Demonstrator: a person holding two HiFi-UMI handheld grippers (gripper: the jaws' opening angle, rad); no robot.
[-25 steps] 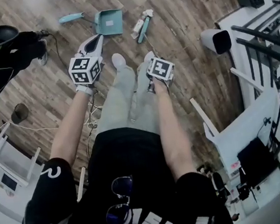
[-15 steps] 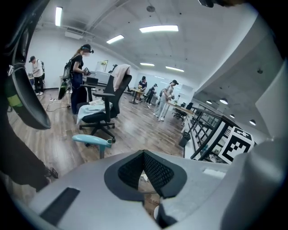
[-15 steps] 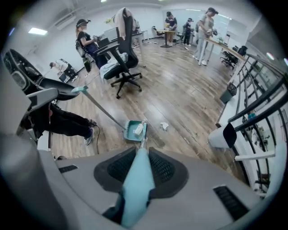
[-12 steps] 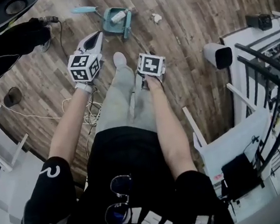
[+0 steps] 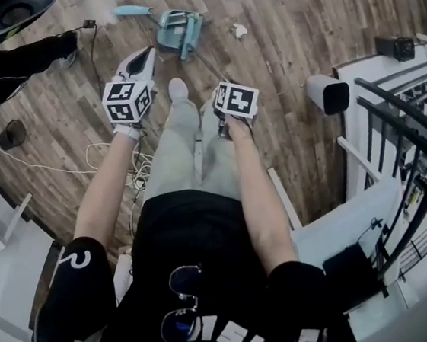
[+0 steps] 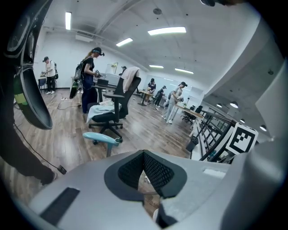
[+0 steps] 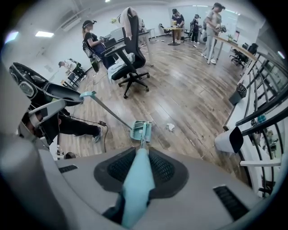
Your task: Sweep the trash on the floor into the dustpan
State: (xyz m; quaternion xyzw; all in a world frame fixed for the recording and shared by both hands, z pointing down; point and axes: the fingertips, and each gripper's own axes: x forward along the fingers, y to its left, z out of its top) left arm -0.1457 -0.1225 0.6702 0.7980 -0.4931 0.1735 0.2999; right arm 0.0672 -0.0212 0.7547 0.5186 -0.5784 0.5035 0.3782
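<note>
A teal dustpan (image 5: 171,30) stands on the wood floor ahead of my feet, its long handle (image 5: 132,11) pointing left. The teal broom head (image 5: 193,37) rests across the pan's mouth. My right gripper (image 5: 225,88) is shut on the broom's teal handle (image 7: 137,179), which runs forward to the pan (image 7: 137,130). A crumpled white paper (image 5: 240,30) lies on the floor just right of the pan, also in the right gripper view (image 7: 170,127). My left gripper (image 5: 140,63) hovers left of the broom, shut and holding nothing; the dustpan's handle grip (image 6: 101,138) shows beyond it.
A white cylindrical bin (image 5: 329,93) stands to the right beside a black railing (image 5: 415,120). Loose cables (image 5: 112,159) trail on the floor at my left. A dark-clothed person's leg and shoe (image 5: 61,46) reach in from the upper left. An office chair (image 7: 130,49) stands farther off.
The broom head swept left from beside the pan into its mouth, carrying white scraps with it. My right gripper has shifted slightly right; the left has barely moved.
</note>
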